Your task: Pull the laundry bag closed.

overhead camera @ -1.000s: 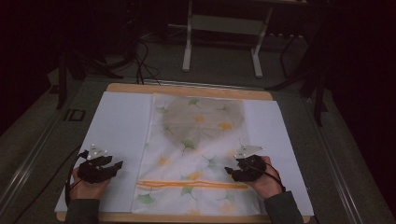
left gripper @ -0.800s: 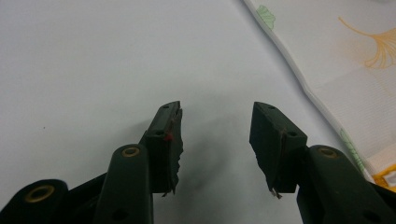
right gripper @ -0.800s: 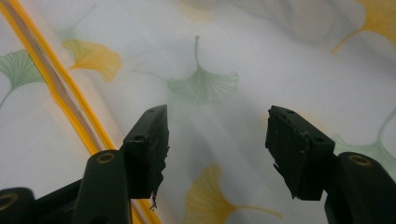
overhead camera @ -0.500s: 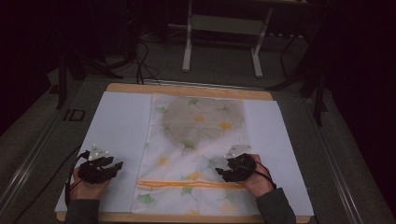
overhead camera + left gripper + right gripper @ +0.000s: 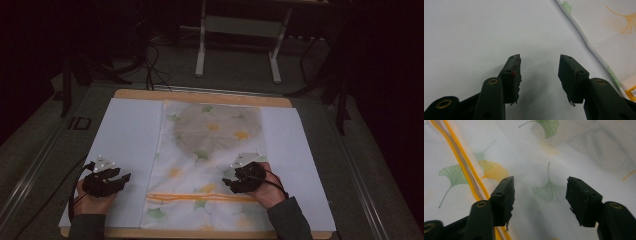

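Cloth: a thin white cloth (image 5: 212, 165) printed with green and yellow ginkgo leaves lies flat down the middle of the work surface, long axis running near to far.
Cloth detail: an orange stripe (image 5: 200, 196) crosses it near the near end; a darker round patch (image 5: 217, 127) shows through the fabric at the far half, what it is cannot be told.
Right gripper: the right gripper (image 5: 231, 183) is over the near right part of the cloth, just far of the stripe, pointing left. In the right gripper view its jaws stand apart with nothing between them, cloth directly beneath (image 5: 539, 192).
Left gripper: the left gripper (image 5: 124, 178) sits left of the cloth on the white sheet (image 5: 130, 135), near edge. Jaws likewise spread and empty (image 5: 539, 72); the cloth's left hem (image 5: 586, 42) lies ahead and to its right, apart from the jaws.
Support: the white sheet covers a wooden board (image 5: 200, 96) on a grey table (image 5: 370, 170).
Step in hand (judgement): approach before the first grasp; the cloth appears untouched and fully spread.
Next move (judgement): each gripper needs to reach a hem or corner, lower until one jaw slides under the thin layer, then close. The left gripper must first travel right to the hem.
Caution (judgement): thin fabric may bunch or slip if pinched mid-panel.
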`<state>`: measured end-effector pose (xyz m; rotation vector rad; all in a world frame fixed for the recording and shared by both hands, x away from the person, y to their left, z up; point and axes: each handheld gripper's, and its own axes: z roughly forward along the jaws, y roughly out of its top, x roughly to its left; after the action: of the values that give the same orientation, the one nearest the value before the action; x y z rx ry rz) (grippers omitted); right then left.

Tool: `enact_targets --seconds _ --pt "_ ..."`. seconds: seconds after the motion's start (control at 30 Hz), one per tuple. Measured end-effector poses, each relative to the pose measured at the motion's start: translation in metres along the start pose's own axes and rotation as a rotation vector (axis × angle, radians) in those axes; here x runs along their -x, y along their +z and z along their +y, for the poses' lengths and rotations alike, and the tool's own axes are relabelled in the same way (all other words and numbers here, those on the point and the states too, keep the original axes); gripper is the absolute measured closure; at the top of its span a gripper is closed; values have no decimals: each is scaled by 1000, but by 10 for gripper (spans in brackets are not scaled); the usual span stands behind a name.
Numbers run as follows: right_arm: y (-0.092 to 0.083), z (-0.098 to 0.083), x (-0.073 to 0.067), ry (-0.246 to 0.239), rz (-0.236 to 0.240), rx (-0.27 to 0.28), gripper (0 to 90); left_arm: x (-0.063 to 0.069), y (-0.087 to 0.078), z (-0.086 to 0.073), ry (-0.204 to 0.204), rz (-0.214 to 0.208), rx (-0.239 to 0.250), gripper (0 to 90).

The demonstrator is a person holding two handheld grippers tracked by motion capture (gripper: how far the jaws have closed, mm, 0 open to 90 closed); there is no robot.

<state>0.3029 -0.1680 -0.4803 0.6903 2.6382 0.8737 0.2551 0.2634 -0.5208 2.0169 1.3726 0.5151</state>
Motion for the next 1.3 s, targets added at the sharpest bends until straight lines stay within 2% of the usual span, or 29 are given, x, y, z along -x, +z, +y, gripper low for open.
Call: enact_targets --seconds 0.2,0.37,0.47,0.8,1.3 --pt "6 7 -6 -23 15 -3 410 -1 -1 0 -8 4 -6 493" --pt "10 14 -11 -42 33 -2 432 -1 0 0 -6 5 -13 494" --pt "12 18 -14 -37 50 0 447 -1 0 0 -4 7 -15 495" --pt "23 29 -25 -81 71 -15 460 1 1 1 9 11 -22 496" --pt "40 46 -43 -131 135 -12 491 2 0 1 17 15 -27 507"
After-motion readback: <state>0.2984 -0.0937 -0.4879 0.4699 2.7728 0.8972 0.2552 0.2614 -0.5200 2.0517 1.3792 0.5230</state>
